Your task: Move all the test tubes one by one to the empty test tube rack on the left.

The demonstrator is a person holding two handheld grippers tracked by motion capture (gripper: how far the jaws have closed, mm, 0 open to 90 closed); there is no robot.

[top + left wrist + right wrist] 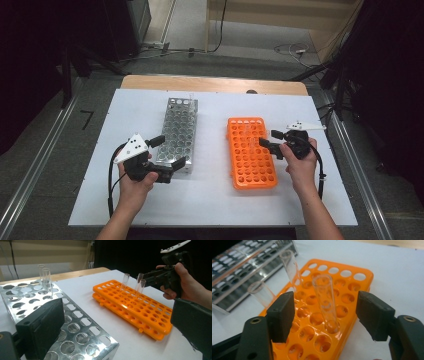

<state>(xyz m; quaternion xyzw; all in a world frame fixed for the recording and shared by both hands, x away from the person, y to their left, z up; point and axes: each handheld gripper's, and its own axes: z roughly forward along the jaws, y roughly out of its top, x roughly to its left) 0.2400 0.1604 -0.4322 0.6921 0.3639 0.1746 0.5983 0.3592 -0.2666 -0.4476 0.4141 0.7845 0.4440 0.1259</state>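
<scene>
Test tube (325, 302) stands upright in the orange rack (359, 275), between the right gripper (325, 315)'s parted jaws, untouched. Thin, slick glass, light but fragile, I'd say: clamp gently mid-shaft. Farther off, left gripper (167, 155) straddles the steel rack (180, 130), jaws wide.

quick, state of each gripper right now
left gripper: open, jaws astride the corner of the metal rack, gripping nothing.
right gripper: open, a glass tube in the orange rack between its jaws, untouched.
</scene>
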